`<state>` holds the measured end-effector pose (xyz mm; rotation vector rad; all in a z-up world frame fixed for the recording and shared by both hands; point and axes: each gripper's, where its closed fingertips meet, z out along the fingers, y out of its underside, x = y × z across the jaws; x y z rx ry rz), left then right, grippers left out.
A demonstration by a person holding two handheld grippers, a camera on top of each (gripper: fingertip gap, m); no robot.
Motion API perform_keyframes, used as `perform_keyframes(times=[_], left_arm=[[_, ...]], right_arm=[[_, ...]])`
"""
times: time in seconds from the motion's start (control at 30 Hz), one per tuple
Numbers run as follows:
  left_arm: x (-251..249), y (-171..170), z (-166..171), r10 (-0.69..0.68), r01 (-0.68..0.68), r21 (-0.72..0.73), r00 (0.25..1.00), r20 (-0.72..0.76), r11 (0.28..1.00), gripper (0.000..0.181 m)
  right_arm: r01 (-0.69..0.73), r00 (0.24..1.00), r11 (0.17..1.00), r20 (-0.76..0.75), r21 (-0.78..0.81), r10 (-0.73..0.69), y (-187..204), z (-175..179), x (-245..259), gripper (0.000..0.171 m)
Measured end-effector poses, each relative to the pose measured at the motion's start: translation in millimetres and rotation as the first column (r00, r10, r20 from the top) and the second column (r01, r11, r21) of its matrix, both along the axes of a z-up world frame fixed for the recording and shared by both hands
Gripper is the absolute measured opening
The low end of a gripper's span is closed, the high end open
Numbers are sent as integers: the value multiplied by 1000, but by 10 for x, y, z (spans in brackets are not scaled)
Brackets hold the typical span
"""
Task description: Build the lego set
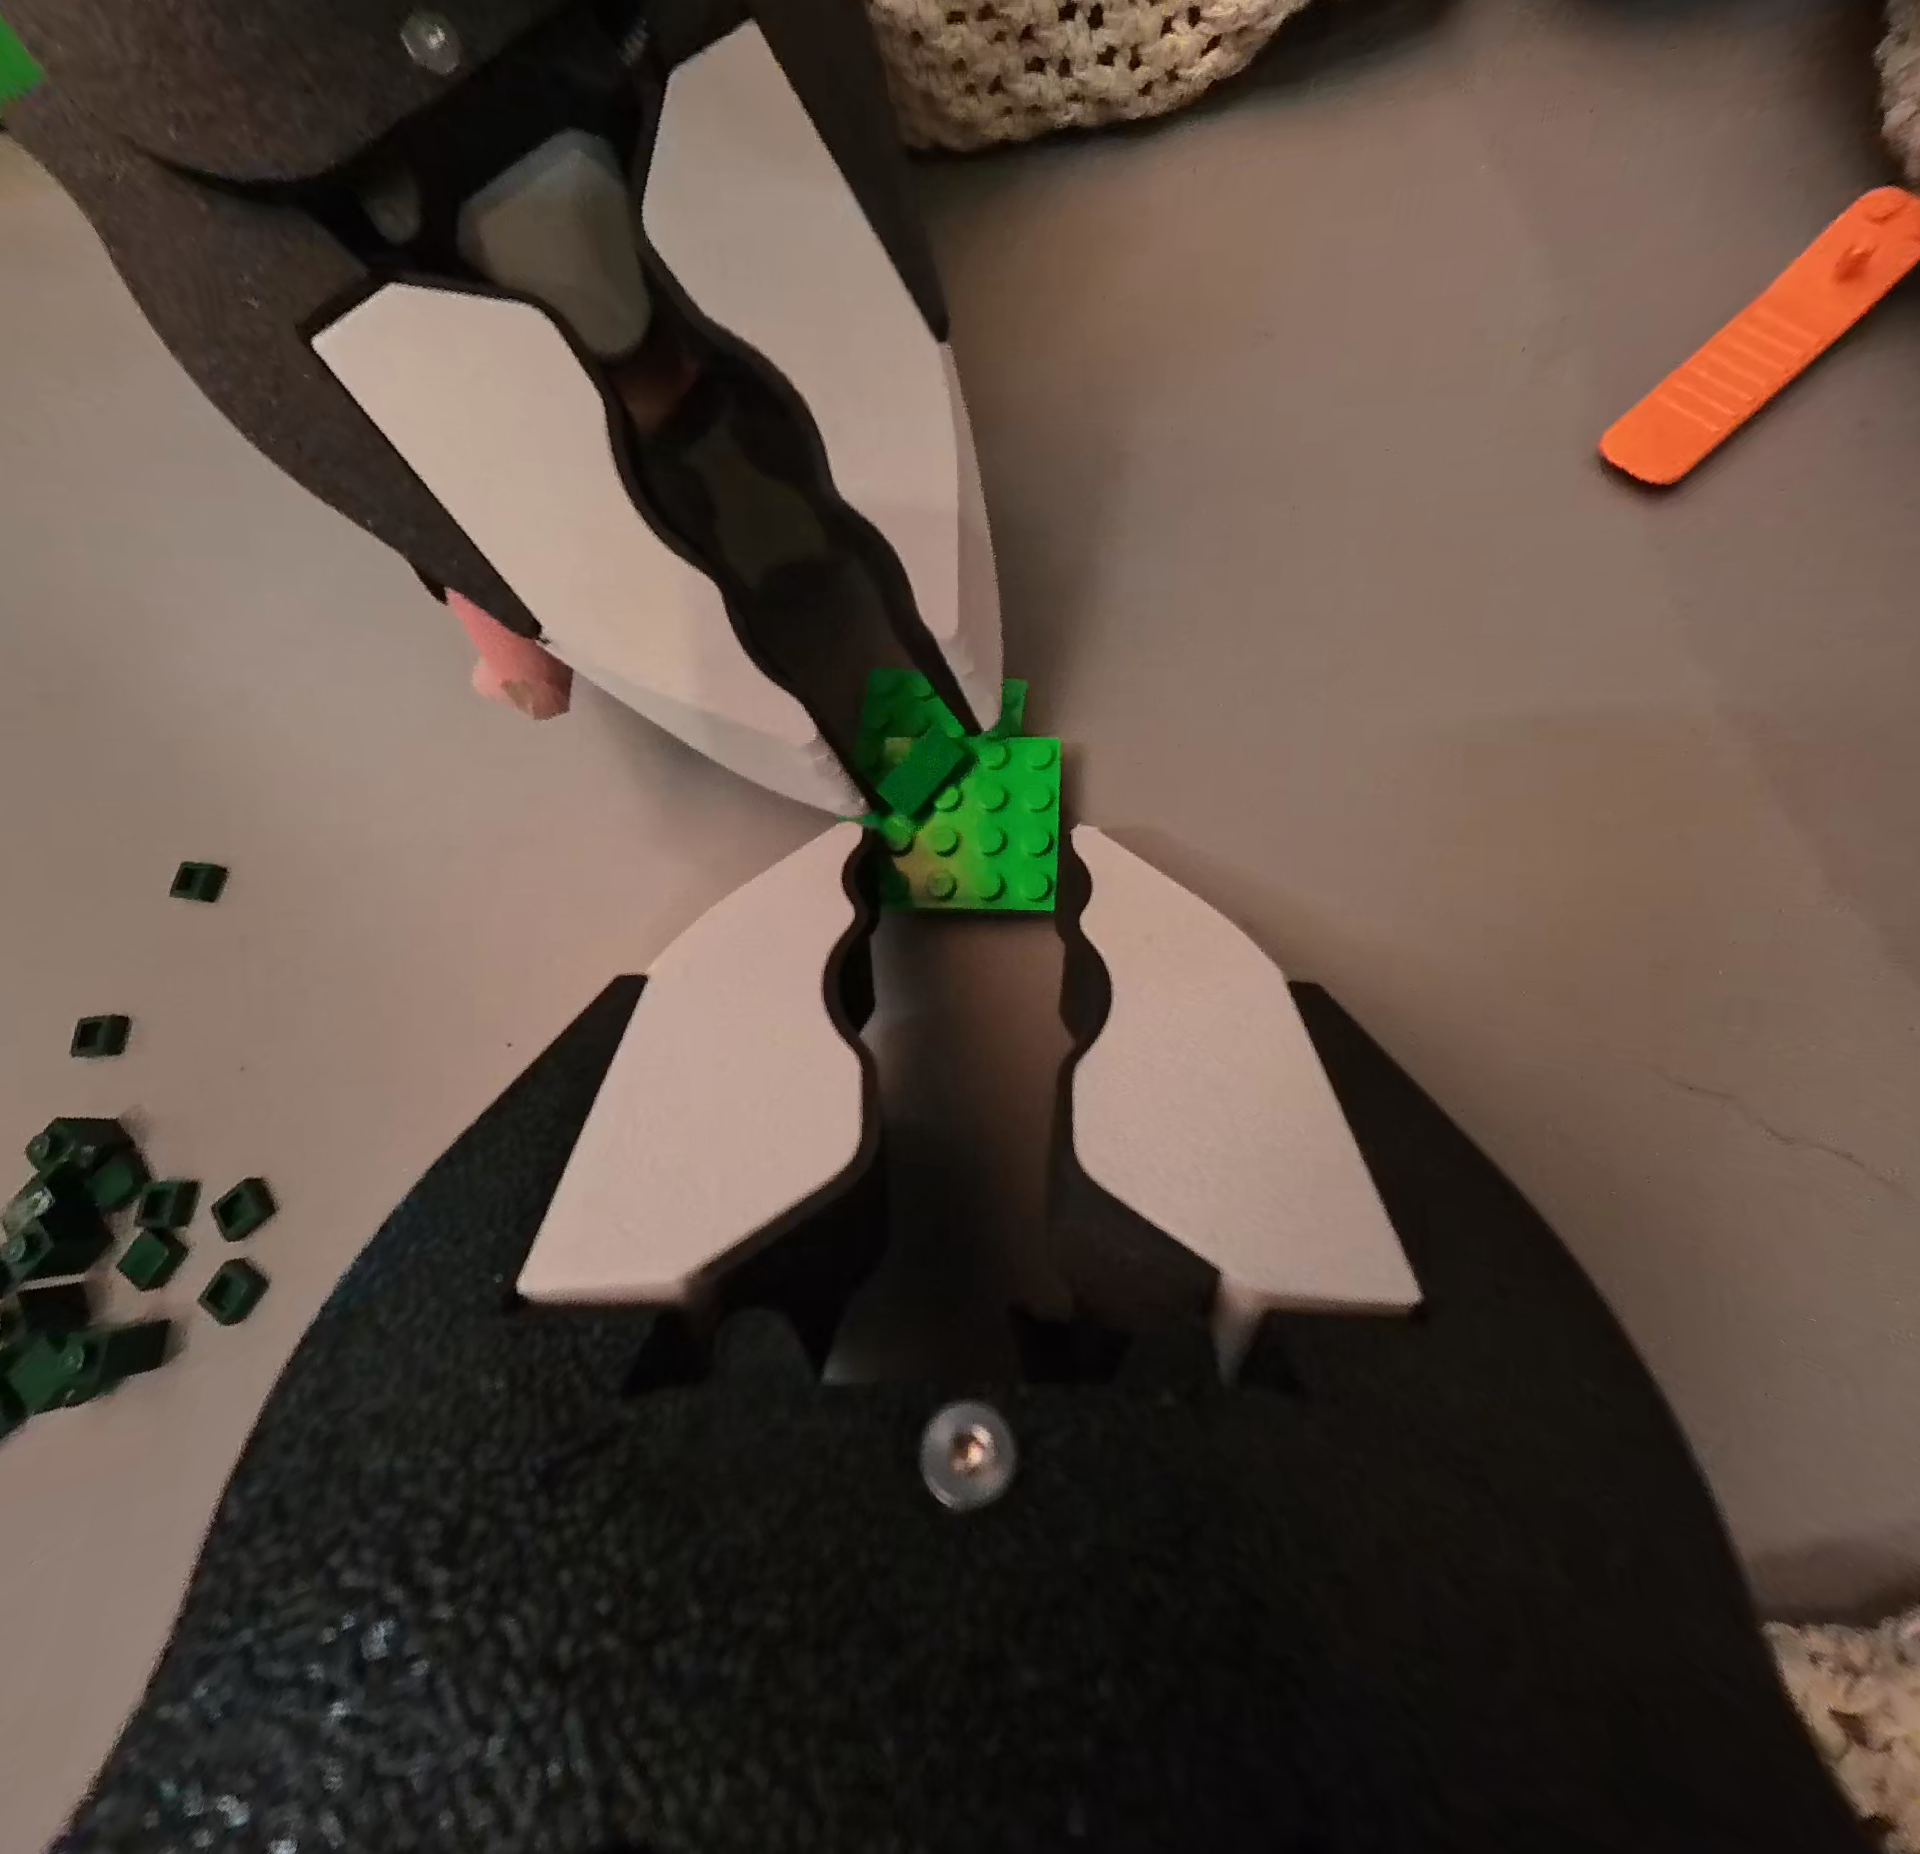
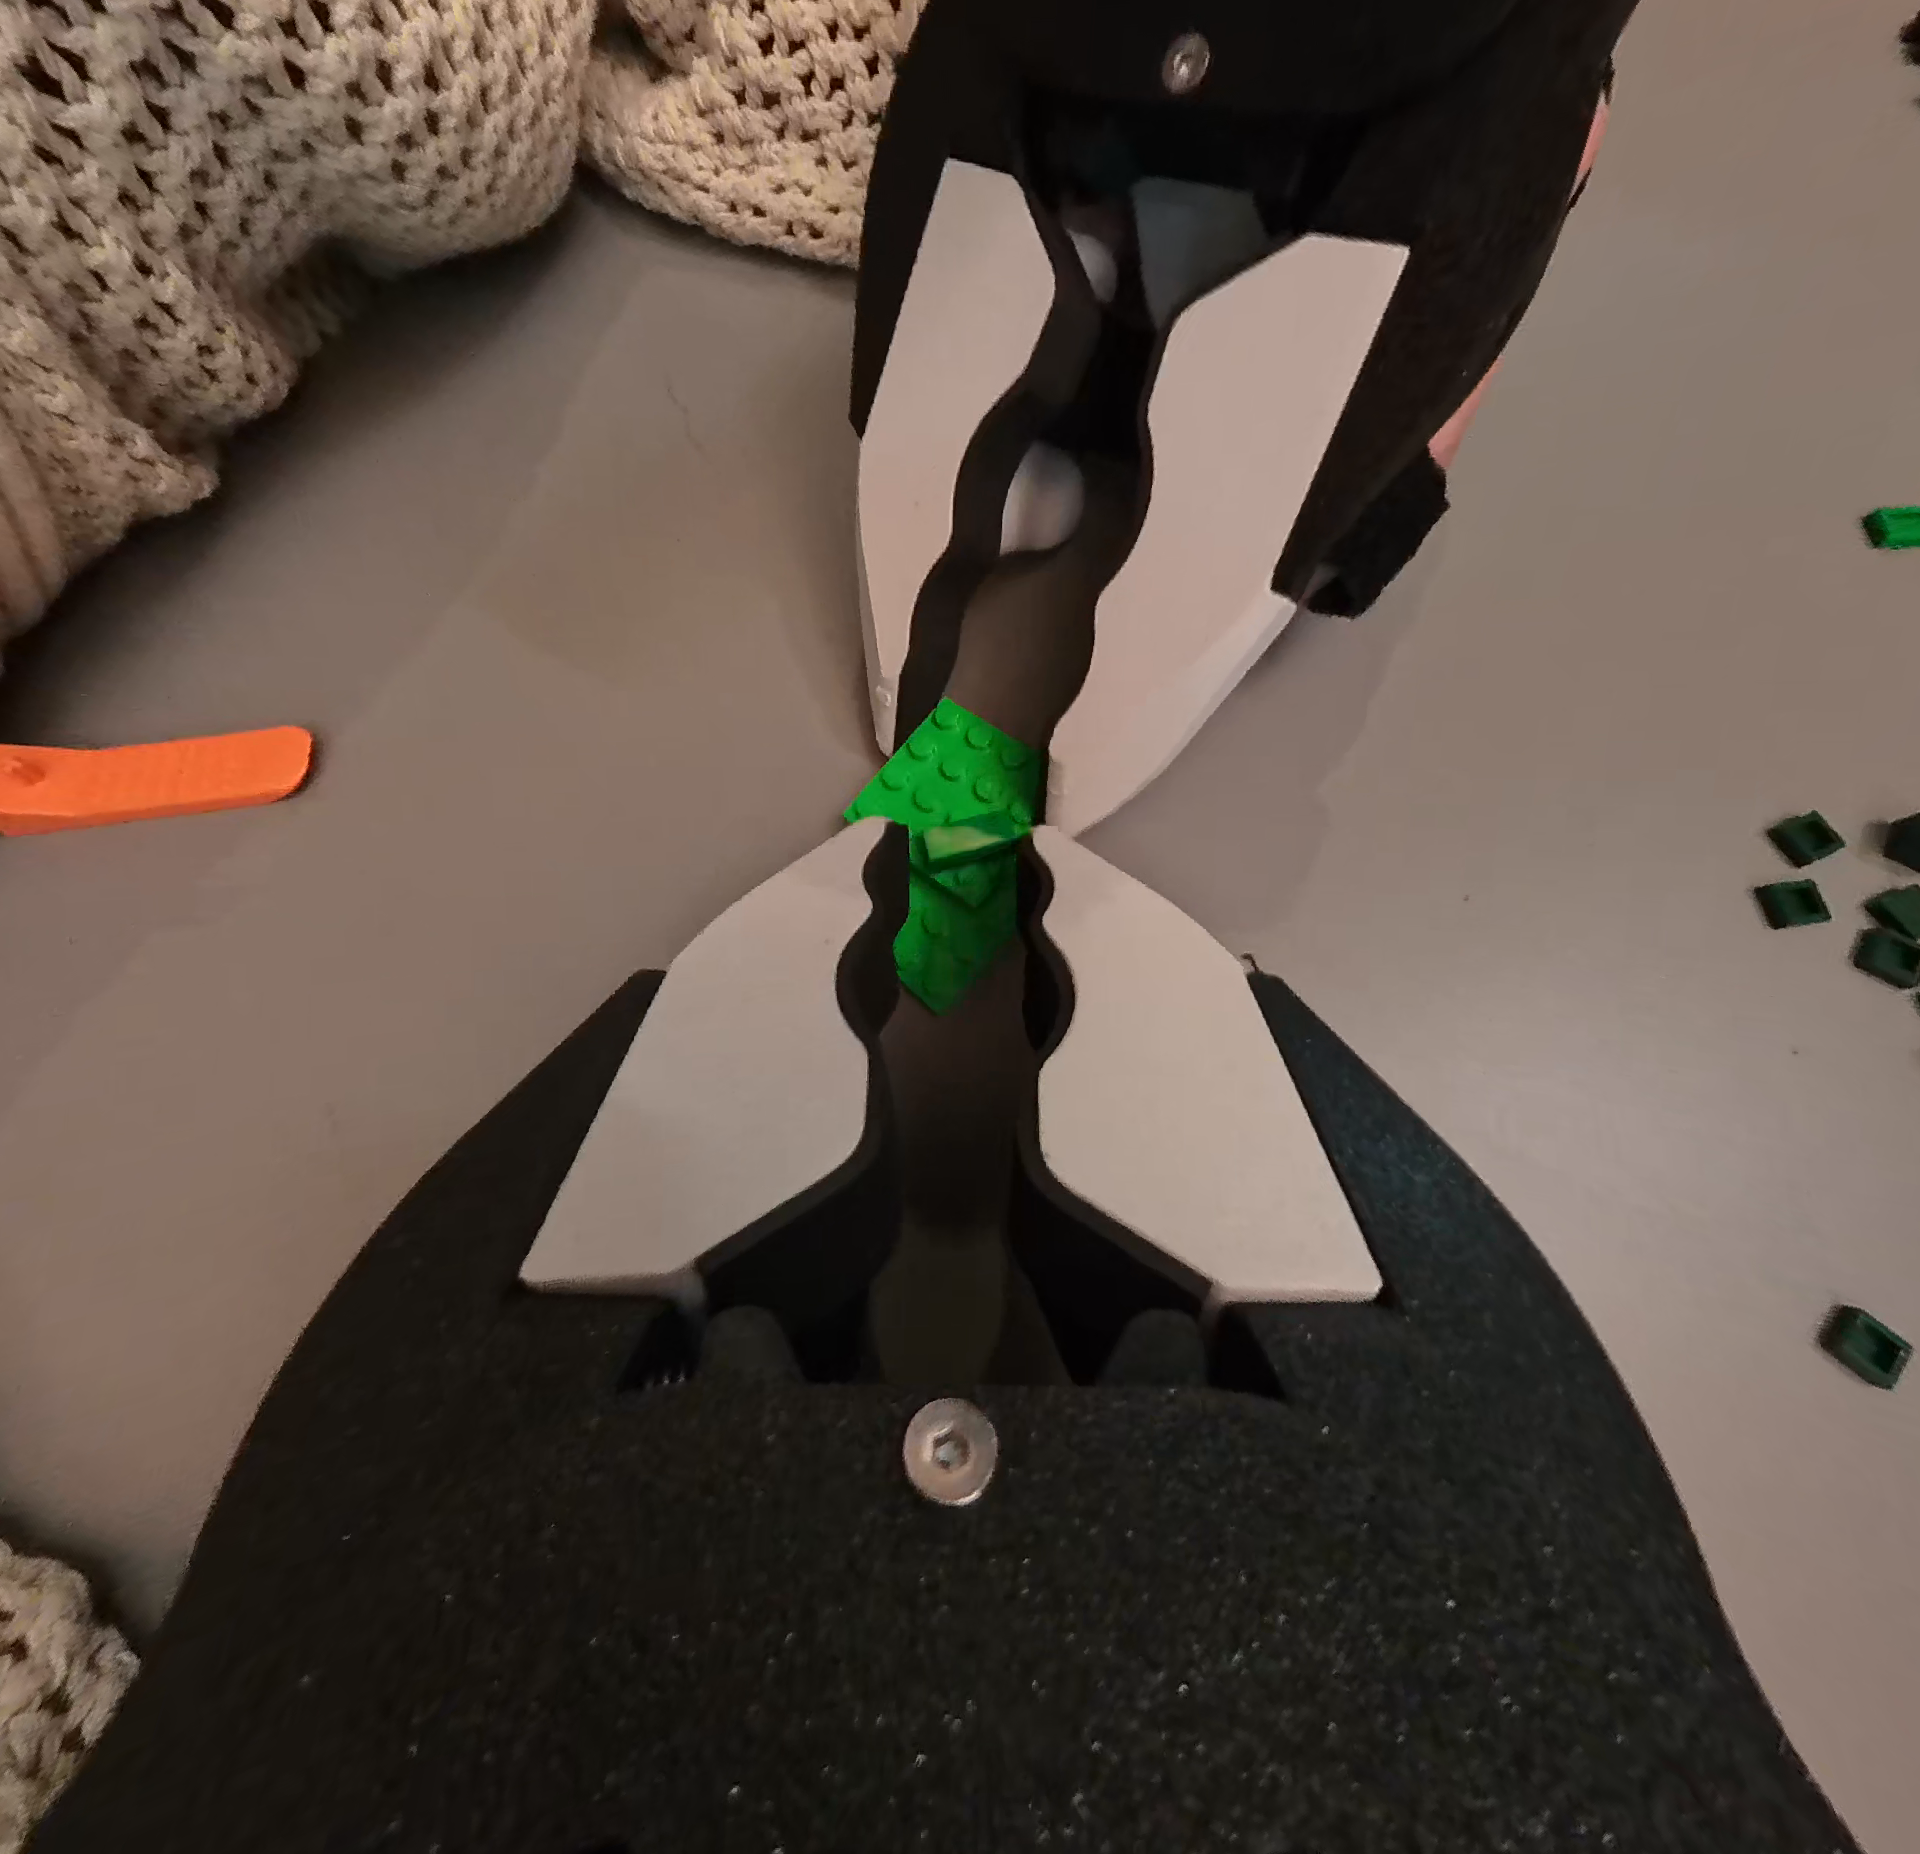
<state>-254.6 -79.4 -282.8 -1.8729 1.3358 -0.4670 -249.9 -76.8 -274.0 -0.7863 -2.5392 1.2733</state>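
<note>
Gripping a bright green plate at frame centre, the left gripper holds it flat, studs upward. Right gripper, entering from upper left, pinches a dark green tile, its long axis running lower left to upper right, over the plate's upper-left corner.

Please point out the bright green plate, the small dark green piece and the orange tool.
bright green plate [image 1: 987,838], left wrist view, studded top.
small dark green piece [image 1: 920,774], left wrist view, smooth top.
orange tool [image 1: 1756,350], left wrist view, ribbed middle.
</note>
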Motion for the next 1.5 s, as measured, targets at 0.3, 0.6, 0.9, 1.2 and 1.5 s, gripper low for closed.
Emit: perform_keyframes(times=[0.3,0.6,0.9,1.2,1.5], left_arm=[[-1,-7,-2,0,0,-6,1000,1,1000,33],[-20,47,0,72,-72,2,997,-1,997,33],[-24,91,-2,140,-140,-2,990,-1,990,33],[-22,92,-3,141,-141,-1,990,-1,990,33],[-19,94,-3,141,-141,-5,990,0,990,33]], right_arm=[[6,1000,1000,0,8,-6,-3,-15,-14,17],[158,987,986,-48,46,-156,58,-25,-46,17],[493,869,866,-88,77,-487,126,-29,-45,17],[619,785,782,-67,73,-616,155,-30,-41,17],[673,740,739,-13,40,-673,173,-24,-38,17]])
